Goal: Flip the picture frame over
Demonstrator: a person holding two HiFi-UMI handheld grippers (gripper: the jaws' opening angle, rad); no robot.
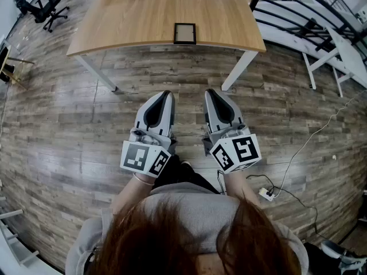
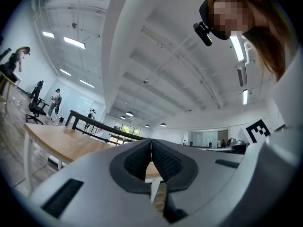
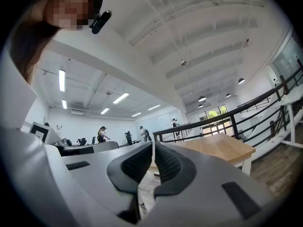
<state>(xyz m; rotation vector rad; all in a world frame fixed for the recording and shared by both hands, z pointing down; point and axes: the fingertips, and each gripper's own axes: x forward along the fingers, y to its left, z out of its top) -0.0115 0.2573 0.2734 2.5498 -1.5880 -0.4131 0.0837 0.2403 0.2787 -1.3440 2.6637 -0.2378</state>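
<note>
A small dark picture frame (image 1: pixel 184 33) lies flat near the front edge of the wooden table (image 1: pixel 132 16). My left gripper (image 1: pixel 166 94) and right gripper (image 1: pixel 210 92) are held side by side over the floor, well short of the table, both pointing toward it. Each is shut with nothing between its jaws: the black pads of my left gripper (image 2: pixel 151 143) meet at the tips, and those of my right gripper (image 3: pixel 153 145) do too. The frame itself is not visible in either gripper view.
White table legs (image 1: pixel 238 70) stand between me and the tabletop. A white railing and bench (image 1: pixel 321 50) run along the right. A power strip and cable (image 1: pixel 266 194) lie on the wood floor at my right. Office chairs (image 1: pixel 43 7) stand far left.
</note>
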